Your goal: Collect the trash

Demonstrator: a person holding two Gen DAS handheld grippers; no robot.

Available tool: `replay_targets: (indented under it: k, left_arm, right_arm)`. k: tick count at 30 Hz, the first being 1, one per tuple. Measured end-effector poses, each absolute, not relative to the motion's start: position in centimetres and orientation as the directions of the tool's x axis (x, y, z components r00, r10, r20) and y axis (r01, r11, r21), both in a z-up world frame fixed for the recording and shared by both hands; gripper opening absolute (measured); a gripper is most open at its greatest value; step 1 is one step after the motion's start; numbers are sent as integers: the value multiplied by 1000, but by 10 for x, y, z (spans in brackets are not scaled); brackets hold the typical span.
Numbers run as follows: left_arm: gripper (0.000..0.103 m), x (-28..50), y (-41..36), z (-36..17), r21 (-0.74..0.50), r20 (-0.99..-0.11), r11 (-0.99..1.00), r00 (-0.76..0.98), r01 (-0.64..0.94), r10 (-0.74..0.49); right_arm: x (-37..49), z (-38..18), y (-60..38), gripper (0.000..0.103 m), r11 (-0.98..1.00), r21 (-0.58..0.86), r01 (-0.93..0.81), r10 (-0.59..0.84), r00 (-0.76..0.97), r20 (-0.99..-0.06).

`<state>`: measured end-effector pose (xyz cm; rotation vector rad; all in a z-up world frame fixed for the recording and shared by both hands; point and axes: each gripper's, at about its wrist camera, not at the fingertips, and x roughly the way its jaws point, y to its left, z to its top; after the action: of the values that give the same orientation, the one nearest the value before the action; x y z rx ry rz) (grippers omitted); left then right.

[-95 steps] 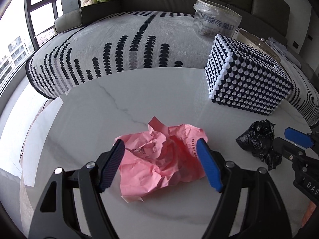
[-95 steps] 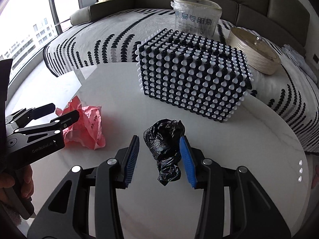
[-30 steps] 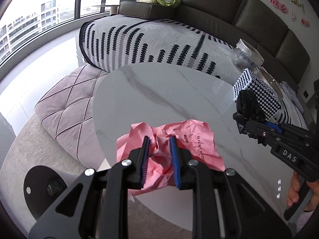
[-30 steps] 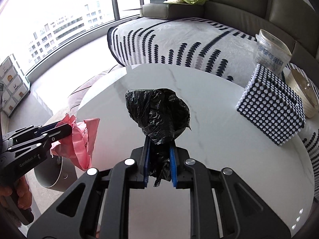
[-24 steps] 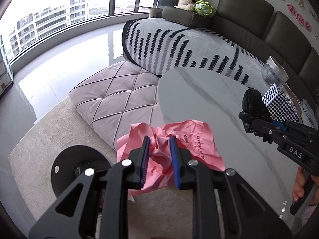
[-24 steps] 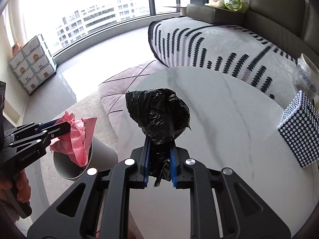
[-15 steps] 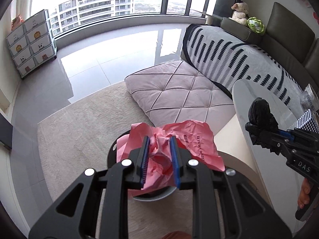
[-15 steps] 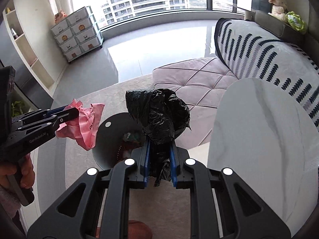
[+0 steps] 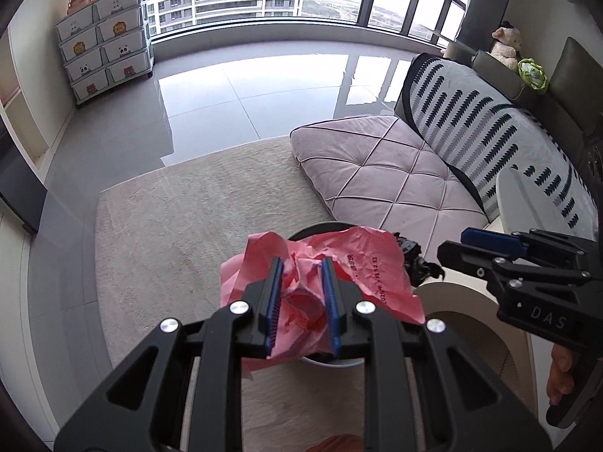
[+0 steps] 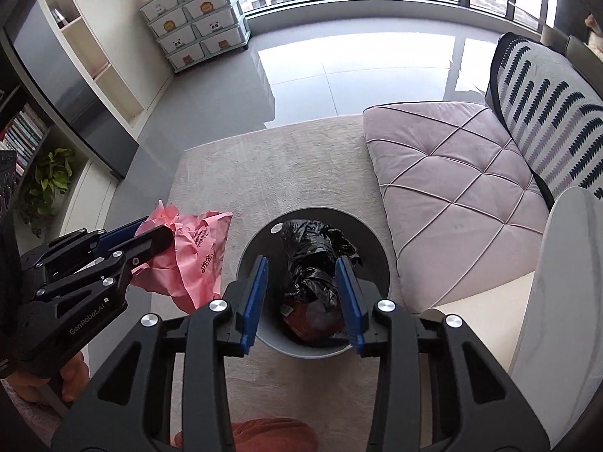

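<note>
My left gripper (image 9: 300,303) is shut on a crumpled pink bag (image 9: 361,263) and holds it over the near rim of a round grey bin (image 10: 371,237) on the rug; the pink bag also shows in the right wrist view (image 10: 196,252). My right gripper (image 10: 301,293) is open above the bin's mouth. A crumpled black bag (image 10: 314,252) is in the bin opening between and below its fingers, apart from them. Red trash (image 10: 312,318) lies deeper in the bin. In the left wrist view the right gripper (image 9: 486,248) shows at the right, and the pink bag hides most of the bin.
A quilted pink floor cushion (image 10: 456,173) lies right of the bin. The white table edge (image 10: 565,263) is at the far right, with a striped sofa throw (image 9: 482,120) behind. A beige rug (image 9: 196,203) covers the floor. Drawers (image 9: 105,37) stand by the window.
Both grippers swung from the table down over the bin. My right gripper opened and let go of the black bag, which is now in the bin. The left still grips the pink bag.
</note>
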<state>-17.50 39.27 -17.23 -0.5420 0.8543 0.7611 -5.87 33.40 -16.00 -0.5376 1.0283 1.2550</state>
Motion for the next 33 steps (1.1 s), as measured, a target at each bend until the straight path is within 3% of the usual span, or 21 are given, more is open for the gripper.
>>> replay_targets:
  k: [11, 13, 14, 15, 17, 30, 33]
  left_arm:
    - [22, -151, 397, -196, -136, -839, 650, 436, -748, 326]
    - [25, -145, 396, -199, -136, -844, 664, 437, -735, 310]
    - [30, -144, 396, -201, -151, -843, 673, 450, -724, 295]
    - [48, -142, 396, -203, -159, -844, 678, 455, -718, 284]
    - [75, -140, 391, -201, -144, -837, 678, 454, -720, 305]
    - [76, -128, 353, -176, -64, -829, 746, 452, -663, 330]
    - [76, -120, 335, -169, -65, -832, 771, 460, -634, 309]
  right_arm:
    - [-49, -157, 308, 36, 320, 177, -931, 506, 10, -862]
    - [-47, -155, 302, 36, 331, 169, -928, 506, 23, -862]
    - [-47, -154, 299, 36, 337, 165, -927, 506, 30, -862]
    - [-46, -153, 296, 36, 343, 165, -925, 507, 34, -861]
    - [-44, -152, 290, 36, 354, 165, -921, 510, 42, -859]
    - [-34, -132, 237, 36, 445, 158, -881, 530, 117, -840]
    - [-28, -124, 211, 48, 494, 156, -855, 534, 157, -831]
